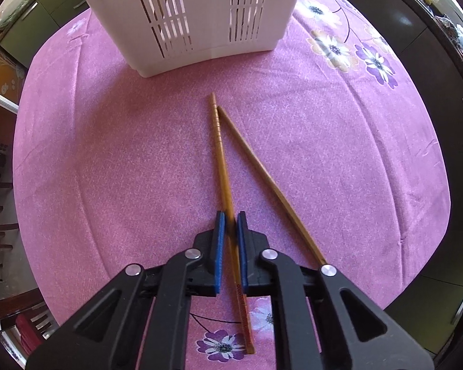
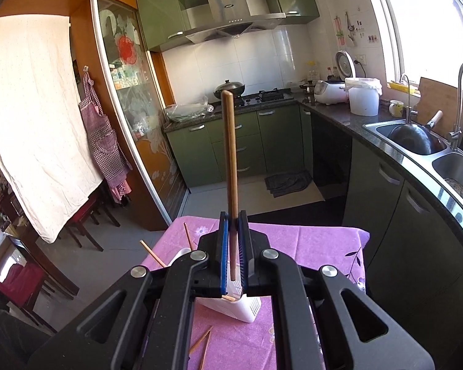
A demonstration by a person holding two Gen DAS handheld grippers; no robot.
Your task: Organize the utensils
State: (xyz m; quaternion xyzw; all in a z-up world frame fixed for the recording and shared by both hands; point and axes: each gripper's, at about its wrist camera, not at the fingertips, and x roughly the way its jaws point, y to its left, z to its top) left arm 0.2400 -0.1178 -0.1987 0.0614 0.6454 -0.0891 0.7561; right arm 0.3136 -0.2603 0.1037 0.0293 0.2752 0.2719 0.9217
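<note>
Two wooden chopsticks lie on the pink tablecloth (image 1: 108, 154) in a narrow V. My left gripper (image 1: 230, 217) is low over the cloth, its blue pads closed around the left chopstick (image 1: 220, 157). The second chopstick (image 1: 262, 172) lies free to its right. The white slotted utensil holder (image 1: 194, 15) stands beyond them. My right gripper (image 2: 234, 215) is shut on a chopstick (image 2: 230, 148) that stands upright, its lower end over the holder (image 2: 240, 306). Other chopsticks (image 2: 152, 254) stick out of the holder.
The small table stands in a kitchen. Green cabinets (image 2: 231, 141), a stove with a wok (image 2: 230, 88), a sink (image 2: 416, 138) and a dark counter (image 2: 348, 117) lie beyond it. A white cloth (image 2: 37, 108) and chairs (image 2: 86, 215) are at the left.
</note>
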